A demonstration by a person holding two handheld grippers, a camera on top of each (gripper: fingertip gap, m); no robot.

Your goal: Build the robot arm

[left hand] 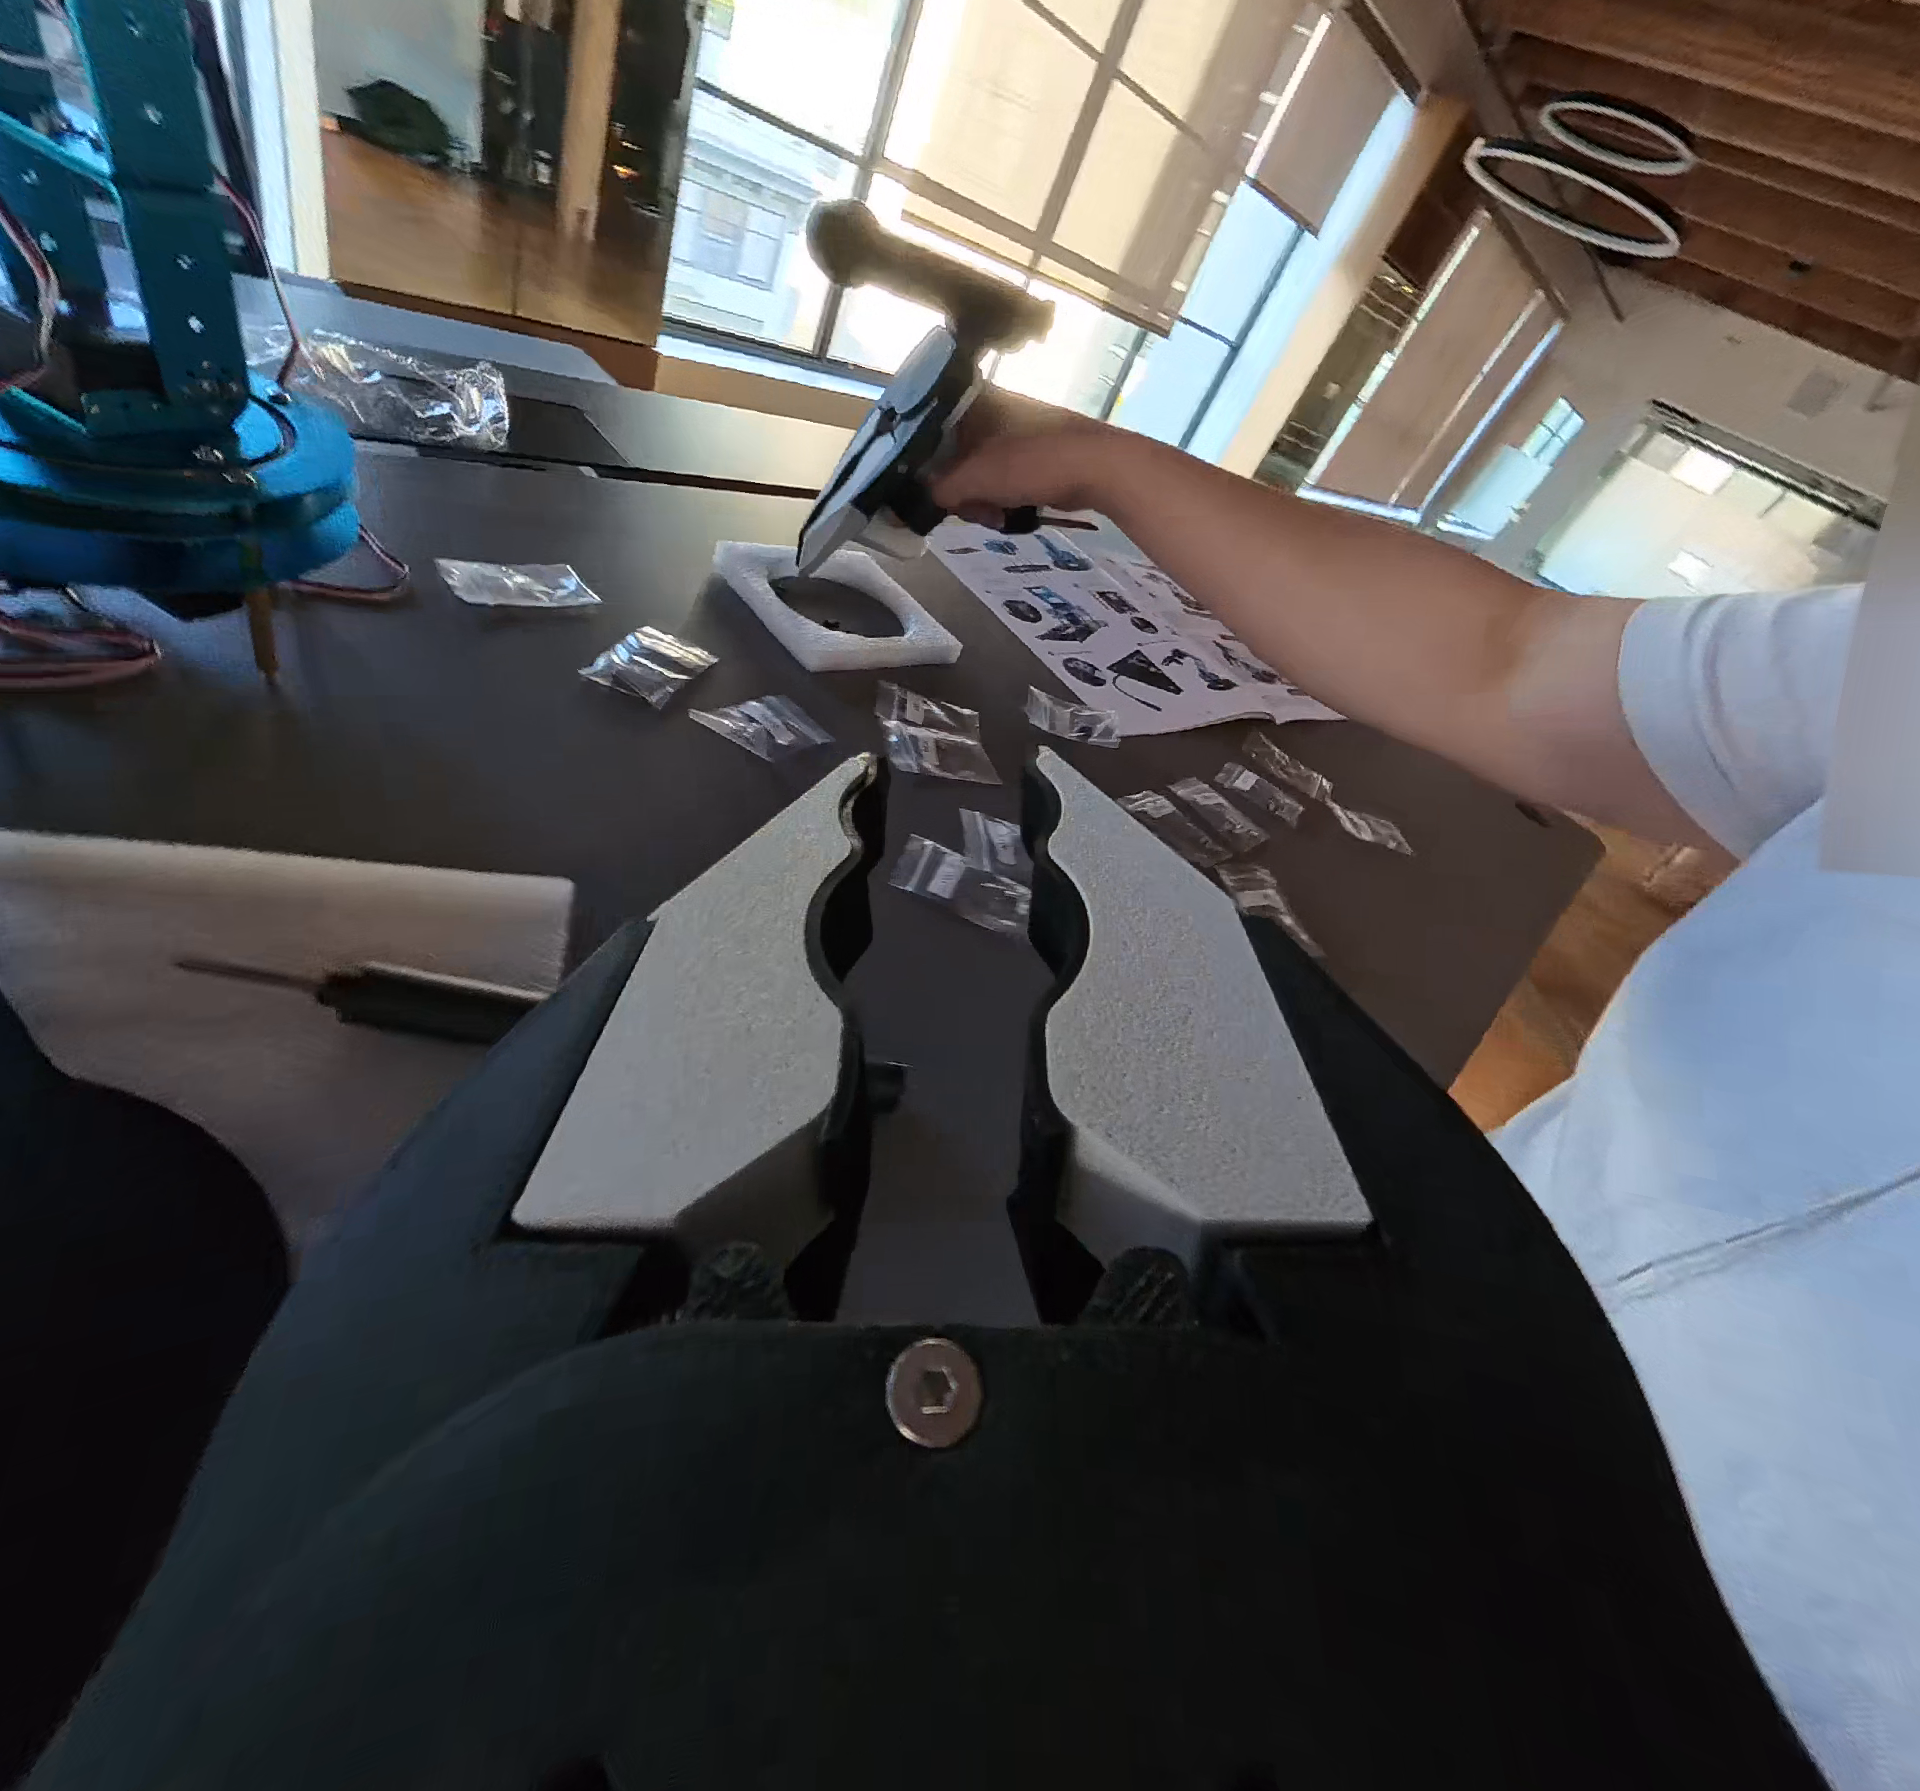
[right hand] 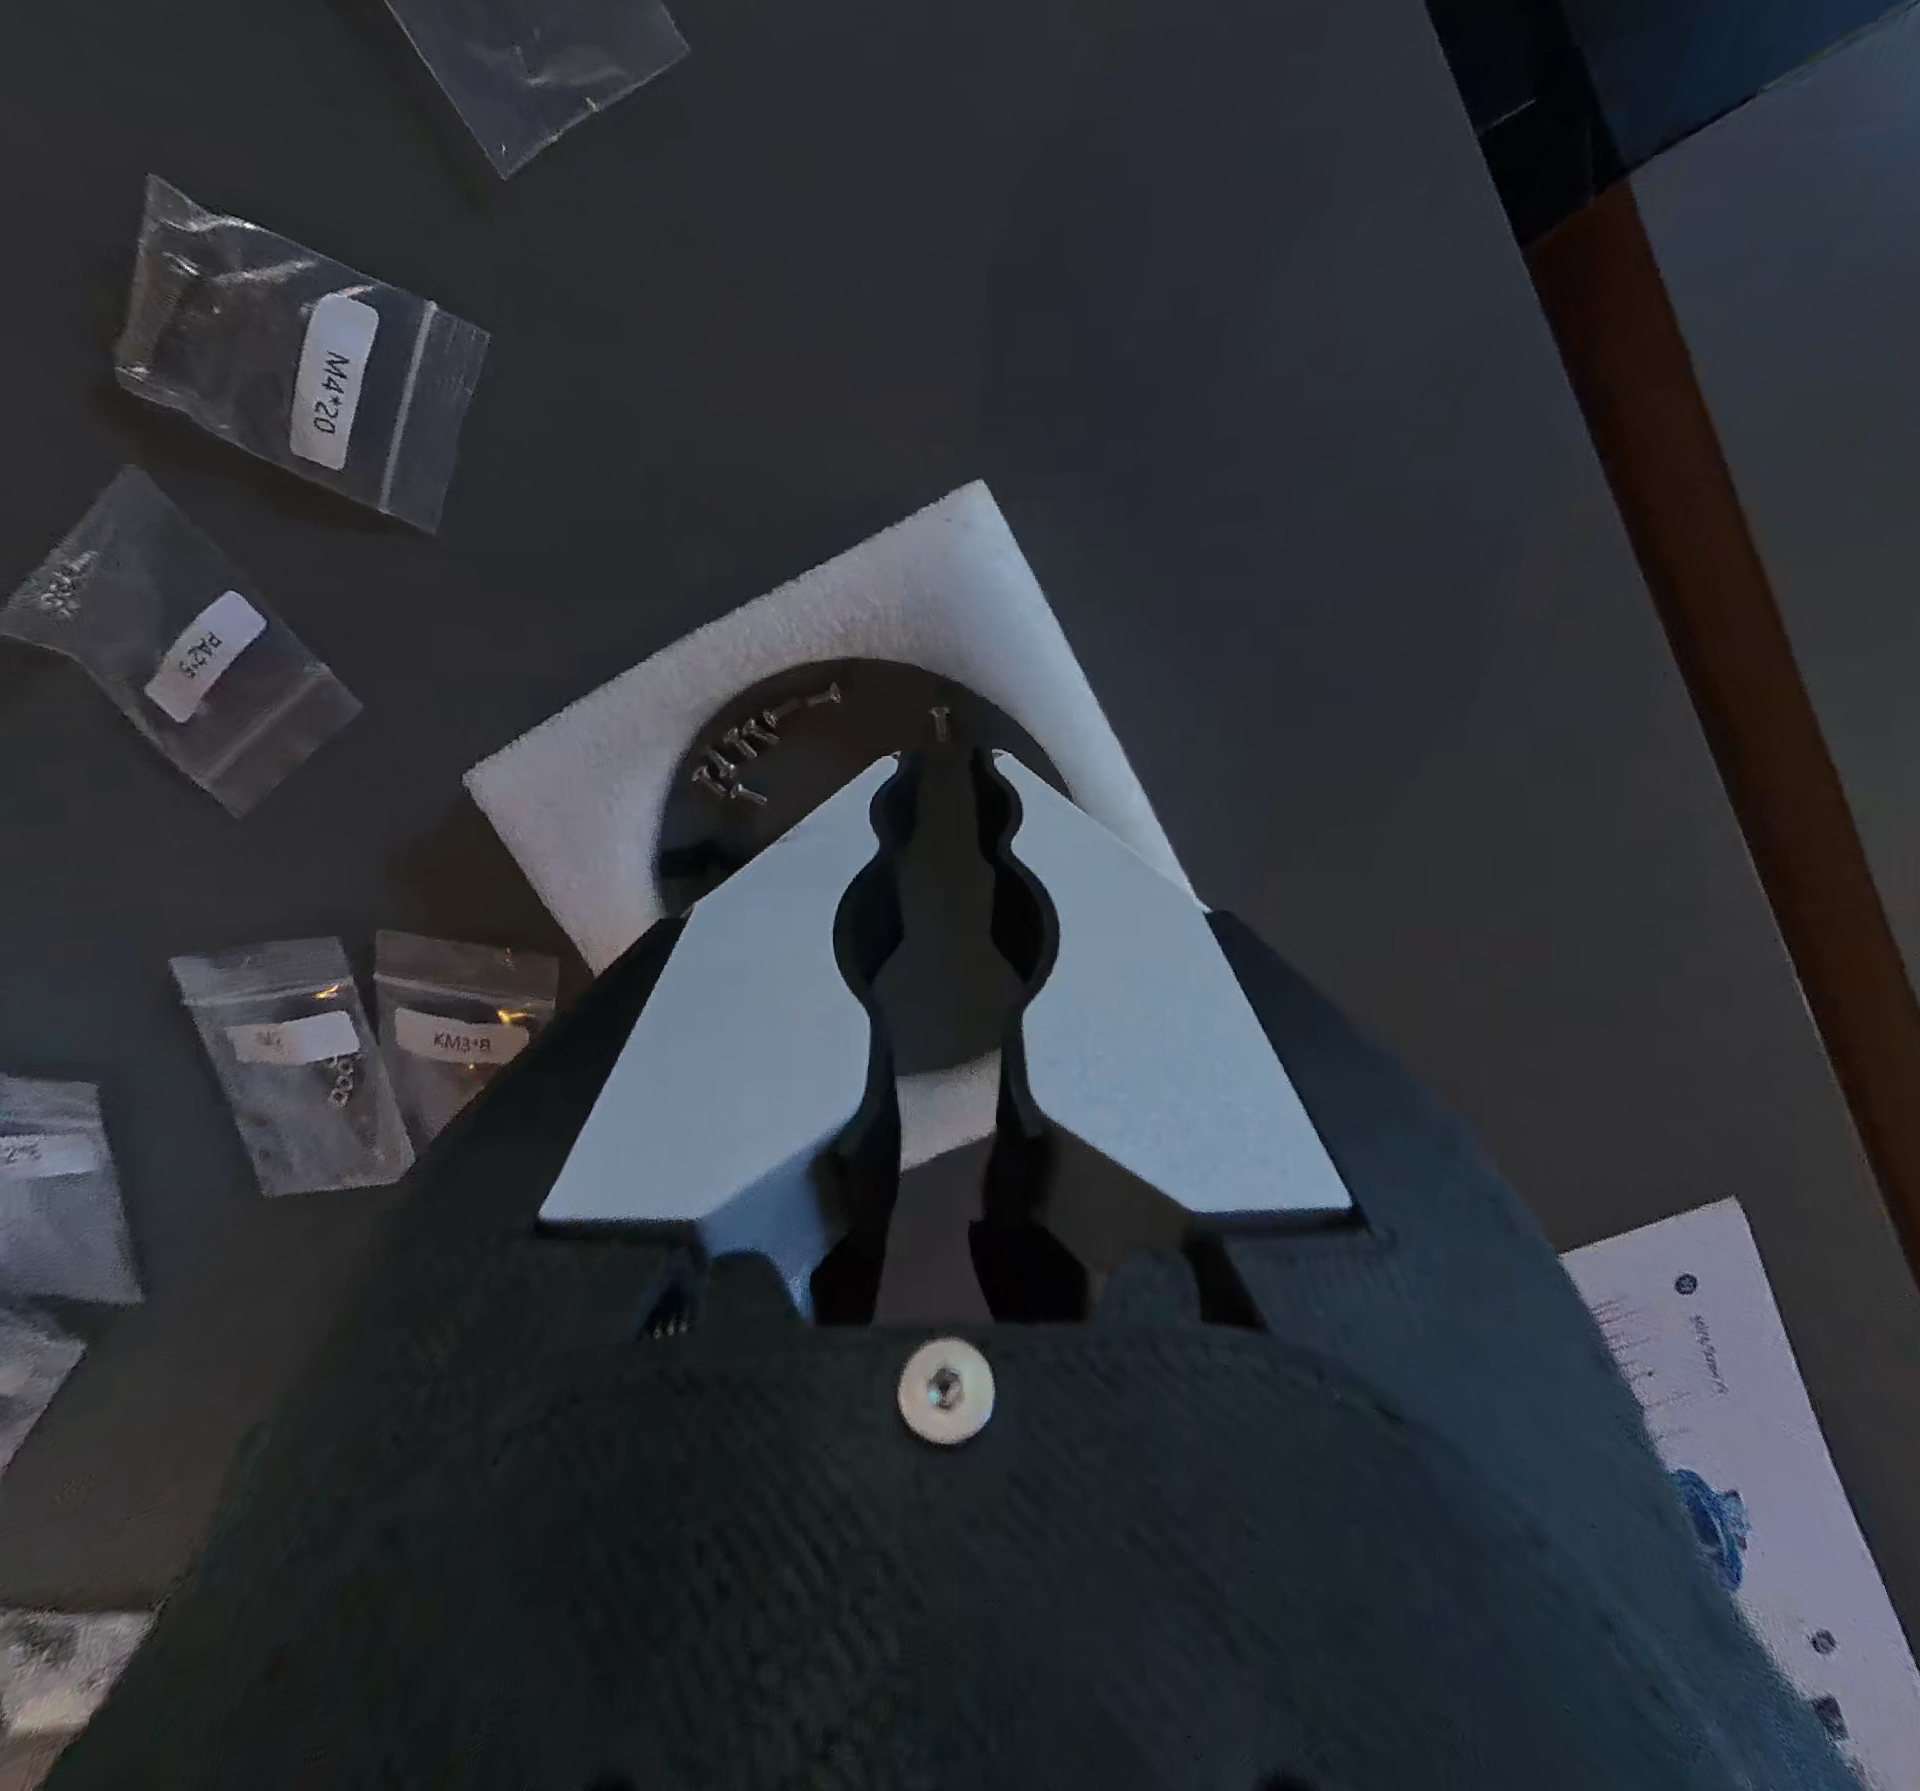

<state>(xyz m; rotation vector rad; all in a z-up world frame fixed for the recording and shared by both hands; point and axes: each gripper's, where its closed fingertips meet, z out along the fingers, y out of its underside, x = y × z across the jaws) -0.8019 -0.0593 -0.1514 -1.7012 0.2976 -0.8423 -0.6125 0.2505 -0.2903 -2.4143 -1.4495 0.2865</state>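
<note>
Between the tips of the right gripper [right hand: 940, 754] a narrow gap is seen, and nothing is held there; the jaws are lowered into the round cut-out of a square white foam frame [right hand: 831, 588] lying on the dark table [right hand: 1195, 391]. Just ahead of the tips a single small screw [right hand: 940, 723] lies on the table inside the cut-out, and to the left of the tips a row of further small screws [right hand: 764, 739] is lined along the cut-out's edge. Left of the jaws several clear zip bags [right hand: 301, 354] with white labels are spread flat. Behind the jaws to the right a printed sheet [right hand: 1745, 1429] is seen.

Ahead of the left gripper [left hand: 956, 765] more small bags [left hand: 961, 874] lie scattered; its jaws are parted by a moderate gap and are empty, held above the table. Far left of these jaws a blue robot-arm kit [left hand: 156, 391] stands, and nearer on the left a dark-handled screwdriver [left hand: 416, 998] rests on a white foam block [left hand: 260, 910].
</note>
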